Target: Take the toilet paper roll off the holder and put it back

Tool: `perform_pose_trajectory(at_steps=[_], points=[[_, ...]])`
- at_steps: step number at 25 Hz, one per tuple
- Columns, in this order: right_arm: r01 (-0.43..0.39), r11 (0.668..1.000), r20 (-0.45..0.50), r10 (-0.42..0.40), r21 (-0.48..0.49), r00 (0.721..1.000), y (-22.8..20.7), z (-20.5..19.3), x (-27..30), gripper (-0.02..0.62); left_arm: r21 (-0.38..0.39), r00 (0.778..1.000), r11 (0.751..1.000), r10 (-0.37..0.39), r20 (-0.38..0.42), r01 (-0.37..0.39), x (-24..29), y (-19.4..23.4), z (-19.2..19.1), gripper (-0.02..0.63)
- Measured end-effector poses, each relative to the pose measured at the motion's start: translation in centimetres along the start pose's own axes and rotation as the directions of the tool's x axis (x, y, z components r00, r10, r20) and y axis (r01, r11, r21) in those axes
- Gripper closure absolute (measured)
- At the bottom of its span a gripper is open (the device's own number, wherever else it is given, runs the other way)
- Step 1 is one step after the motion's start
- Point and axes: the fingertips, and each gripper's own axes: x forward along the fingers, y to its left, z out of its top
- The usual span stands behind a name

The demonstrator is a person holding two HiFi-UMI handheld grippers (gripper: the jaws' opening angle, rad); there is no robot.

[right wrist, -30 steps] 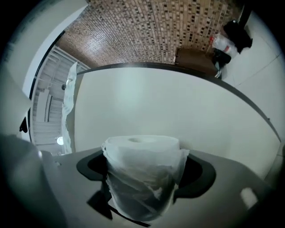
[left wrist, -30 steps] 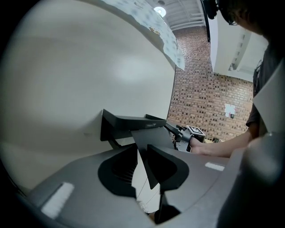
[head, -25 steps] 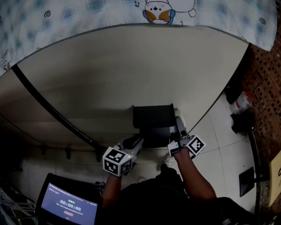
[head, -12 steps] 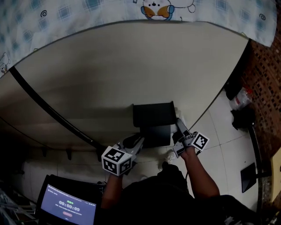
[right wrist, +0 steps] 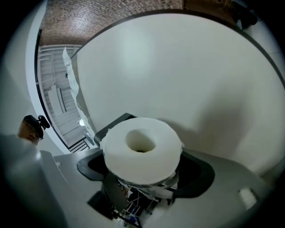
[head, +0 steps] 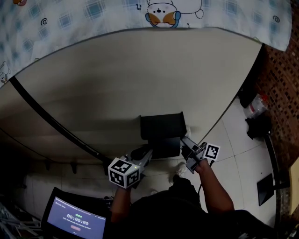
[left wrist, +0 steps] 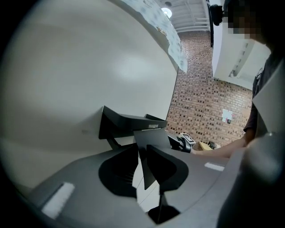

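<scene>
A black toilet paper holder (head: 161, 125) is fixed to the pale wall, with its flap (head: 164, 146) hanging at the front. My left gripper (head: 145, 157) reaches it from below left. Its jaws are closing on that thin flap (left wrist: 149, 141), which stands between the fingers (left wrist: 119, 169). The holder's body (left wrist: 127, 124) sits just beyond. My right gripper (head: 188, 145) is at the holder's right side, shut on the white toilet paper roll (right wrist: 133, 161), whose hollow core faces the camera. The roll fills the right gripper's (right wrist: 141, 156) jaws, and a black corner of the holder (right wrist: 115, 123) shows behind it.
A black bar (head: 51, 116) runs diagonally down the wall at the left. A patterned cloth (head: 93, 14) hangs along the top. A tablet with a timer (head: 74, 218) lies at the lower left. Dark bags (head: 254, 112) sit on the tiled floor by the brick wall.
My right gripper has drawn slightly right and down from the holder's side, turning a little, with the roll in it. The left gripper has stayed at the flap.
</scene>
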Motion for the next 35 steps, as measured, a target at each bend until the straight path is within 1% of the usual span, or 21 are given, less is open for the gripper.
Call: perform_pose_trajectory(at_steps=[5, 8, 11, 15, 18, 20, 22, 25, 28, 30, 32, 34, 35], points=[[-0.025, 1.000, -0.101, 0.023, -0.014, 0.995, 0.5, -1.6, 2.1, 0.170, -0.011, 1.000, 1.000, -0.013, 0.006, 0.013, -0.1, -0.4, 0.0, 0.522], [-0.044, 0.999, -0.170, 0.039, -0.027, 0.985, 0.6, -2.7, 3.6, 0.170, -0.006, 1.000, 1.000, -0.015, 0.006, 0.015, 0.0, -0.5, 0.1, 0.518], [-0.057, 0.998, -0.227, 0.052, -0.016, 0.973, 0.6, -3.9, 4.5, 0.170, -0.003, 1.000, 1.000, -0.018, 0.004, 0.018, -0.1, -0.5, 0.2, 0.515], [-0.074, 0.997, -0.267, 0.072, 0.003, 0.961, 0.6, -5.1, 5.5, 0.170, -0.003, 1.000, 1.000, -0.019, 0.005, 0.019, -0.1, -0.6, 0.2, 0.514], [-0.083, 0.996, -0.297, 0.075, -0.016, 0.952, 0.4, -6.2, 5.7, 0.167, -0.006, 1.000, 1.000, -0.017, 0.009, 0.017, -0.1, -0.4, 0.3, 0.514], [-0.080, 0.996, -0.303, 0.068, -0.028, 0.951, 0.2, -6.6, 5.2, 0.167, -0.008, 1.000, 1.000, -0.021, 0.012, 0.021, 0.1, -0.6, 0.3, 0.514], [-0.073, 0.996, -0.284, 0.058, -0.044, 0.957, 0.0, -6.5, 4.6, 0.164, -0.006, 1.000, 1.000, -0.023, 0.013, 0.023, 0.2, -0.6, 0.4, 0.512], [-0.037, 0.997, -0.247, 0.018, -0.070, 0.969, -1.1, -5.6, 3.1, 0.143, -0.001, 1.000, 1.000, -0.010, 0.008, 0.010, 0.1, -0.3, 0.1, 0.515], [0.002, 0.998, -0.175, -0.014, -0.070, 0.985, -2.0, -3.7, 0.3, 0.140, 0.003, 1.000, 1.000, 0.000, 0.005, 0.000, 0.2, -0.2, 0.0, 0.520], [0.018, 0.997, -0.083, -0.024, -0.069, 0.996, -1.9, -1.6, -2.3, 0.141, 0.010, 1.000, 1.000, 0.005, -0.002, -0.005, 0.3, -0.2, -0.1, 0.520], [0.045, 0.994, 0.023, -0.043, -0.099, 0.999, -1.5, 0.9, -4.7, 0.141, 0.032, 1.000, 0.999, 0.023, -0.013, -0.023, 0.3, 0.0, -0.3, 0.522], [0.098, 0.984, 0.132, -0.079, -0.148, 0.988, -0.9, 3.4, -6.8, 0.157, 0.042, 0.999, 0.998, 0.040, -0.006, -0.040, 0.3, 0.2, -0.2, 0.526], [0.135, 0.975, 0.192, -0.101, -0.176, 0.976, -0.5, 4.7, -7.7, 0.186, 0.042, 0.999, 0.998, 0.046, 0.000, -0.046, 0.4, 0.4, -0.3, 0.528]])
